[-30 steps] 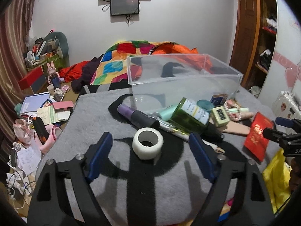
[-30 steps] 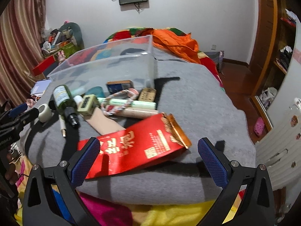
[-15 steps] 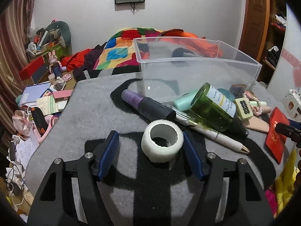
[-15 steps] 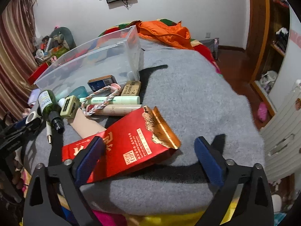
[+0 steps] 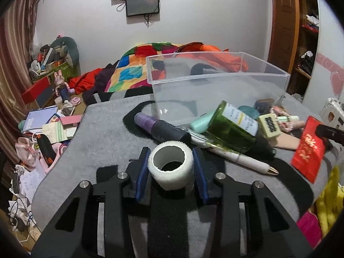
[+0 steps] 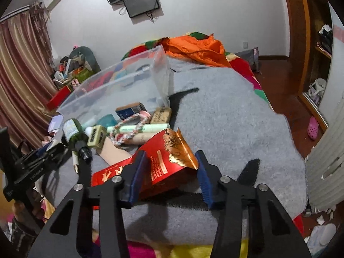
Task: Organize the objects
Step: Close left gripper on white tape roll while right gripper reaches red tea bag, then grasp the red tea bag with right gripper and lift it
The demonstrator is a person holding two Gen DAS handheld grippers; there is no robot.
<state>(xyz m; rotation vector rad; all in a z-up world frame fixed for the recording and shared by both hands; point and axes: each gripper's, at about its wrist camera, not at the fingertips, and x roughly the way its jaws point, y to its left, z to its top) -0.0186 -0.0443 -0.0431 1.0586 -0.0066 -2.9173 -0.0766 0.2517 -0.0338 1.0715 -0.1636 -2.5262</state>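
Left tool (image 5: 171, 167) clamped on tape roll (image 5: 171, 165), clear bin (image 5: 217, 81) straight ahead beyond it; right tool (image 6: 169, 172) half-closed around red packet (image 6: 163, 167).

Tape roll (image 5: 171, 165): lower sides masked by the left gripper's pads (image 5: 142, 171). Red packet (image 6: 159, 167): near end hidden behind the right gripper's left pad; label print unreadable.

tape roll (image 5: 171, 166): white, woven cloth, matt
bin (image 5: 217, 90): clear glossy plastic
blanket (image 6: 225, 116): grey fuzzy cloth
bottle (image 5: 231, 126): green glossy glass
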